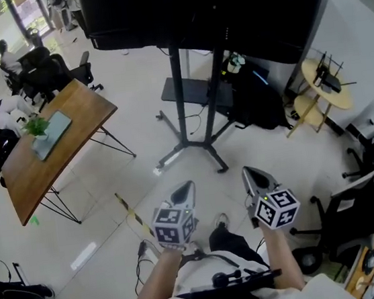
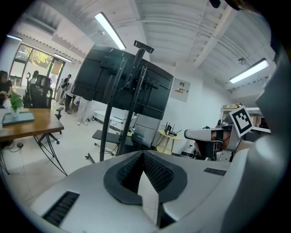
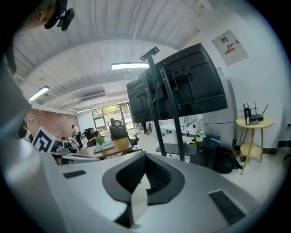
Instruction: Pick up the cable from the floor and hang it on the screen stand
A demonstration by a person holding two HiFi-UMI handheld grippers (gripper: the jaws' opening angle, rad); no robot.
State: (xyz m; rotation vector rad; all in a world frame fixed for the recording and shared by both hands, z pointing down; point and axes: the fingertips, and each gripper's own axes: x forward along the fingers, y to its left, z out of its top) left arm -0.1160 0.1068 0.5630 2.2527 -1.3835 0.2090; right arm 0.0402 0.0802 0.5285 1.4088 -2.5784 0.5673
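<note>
The screen stand point(image 1: 182, 98) rises ahead of me, its black screen point(image 1: 223, 5) across the top and its legs spread on the pale floor. A thin black cable point(image 1: 142, 251) lies on the floor just left of my left gripper, beside a yellow-and-black striped strip point(image 1: 131, 215). My left gripper point(image 1: 186, 185) and right gripper point(image 1: 247, 170) are side by side, pointing at the stand, both shut with nothing between the jaws. The left gripper view has the left gripper point(image 2: 142, 154) facing the stand's poles point(image 2: 109, 123). In the right gripper view the right gripper point(image 3: 145, 157) faces the stand point(image 3: 157, 113).
A wooden table point(image 1: 68, 116) with a small plant stands to the left, with office chairs point(image 1: 49, 71) and seated people beyond it. A round yellow side table point(image 1: 328, 84) and a black bag point(image 1: 256, 103) are right of the stand. A dark chair point(image 1: 344, 214) is close on my right.
</note>
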